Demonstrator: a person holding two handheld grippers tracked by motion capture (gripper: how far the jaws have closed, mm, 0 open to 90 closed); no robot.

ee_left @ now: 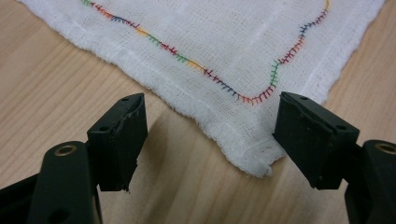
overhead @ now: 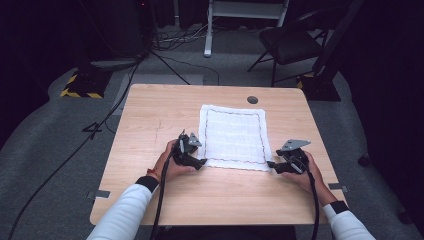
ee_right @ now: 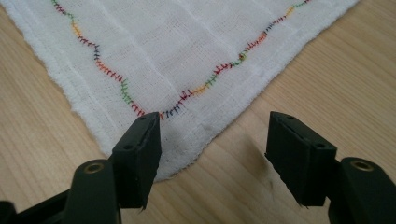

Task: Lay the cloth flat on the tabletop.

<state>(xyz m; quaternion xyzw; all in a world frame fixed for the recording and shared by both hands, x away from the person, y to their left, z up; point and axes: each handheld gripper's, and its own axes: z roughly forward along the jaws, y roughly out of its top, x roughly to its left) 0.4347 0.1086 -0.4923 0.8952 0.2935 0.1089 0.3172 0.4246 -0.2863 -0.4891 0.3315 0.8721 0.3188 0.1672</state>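
Cloth (overhead: 232, 136) lies flat mid-desk (overhead: 150, 125); left tool (overhead: 200, 162) and right tool (overhead: 271, 164) both spread, each at a near corner, gripping nothing. Lower each until one jaw slides under the hem, then pinch both corners together.

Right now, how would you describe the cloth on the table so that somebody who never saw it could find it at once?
Start from the light wooden table. The white cloth lies flat on its middle-right part, between the open left gripper and right gripper at its near corners. It is a square of loosely woven white fabric, and a wavy line of many-coloured stitching just inside its edge sets it apart.
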